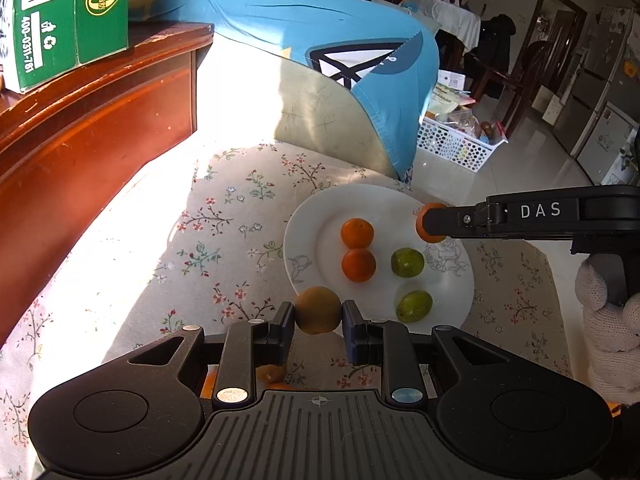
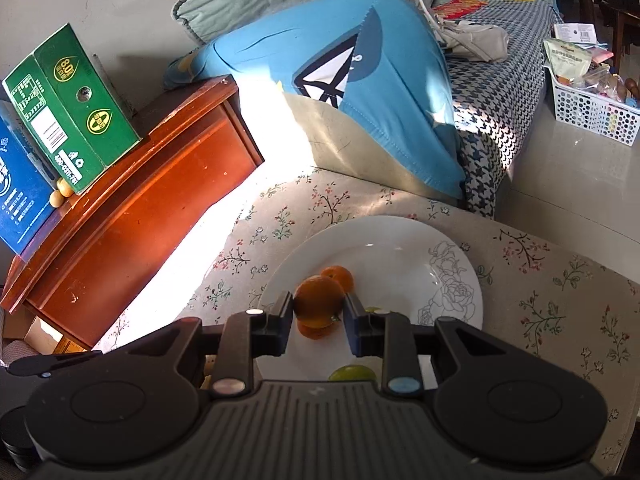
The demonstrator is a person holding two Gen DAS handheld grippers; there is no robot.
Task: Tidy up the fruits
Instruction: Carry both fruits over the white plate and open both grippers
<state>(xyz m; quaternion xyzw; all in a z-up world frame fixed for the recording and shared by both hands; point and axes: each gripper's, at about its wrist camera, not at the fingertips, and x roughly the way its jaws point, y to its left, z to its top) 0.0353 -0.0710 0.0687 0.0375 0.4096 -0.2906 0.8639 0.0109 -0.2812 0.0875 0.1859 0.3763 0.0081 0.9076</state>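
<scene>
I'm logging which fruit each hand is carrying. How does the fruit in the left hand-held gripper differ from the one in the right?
Colour: the left fruit is dull yellow-brown; the right fruit is bright orange.
Place: the left fruit hangs at the near rim of the plate; the right fruit hangs over the plate itself.
Both are small, round, and clamped between the fingers of a shut gripper: left hand-held gripper, right hand-held gripper.

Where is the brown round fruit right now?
In the left wrist view, the brown fruit is pinched in the left gripper, held just off the near-left edge of the white plate, over the flowery cloth.
</scene>
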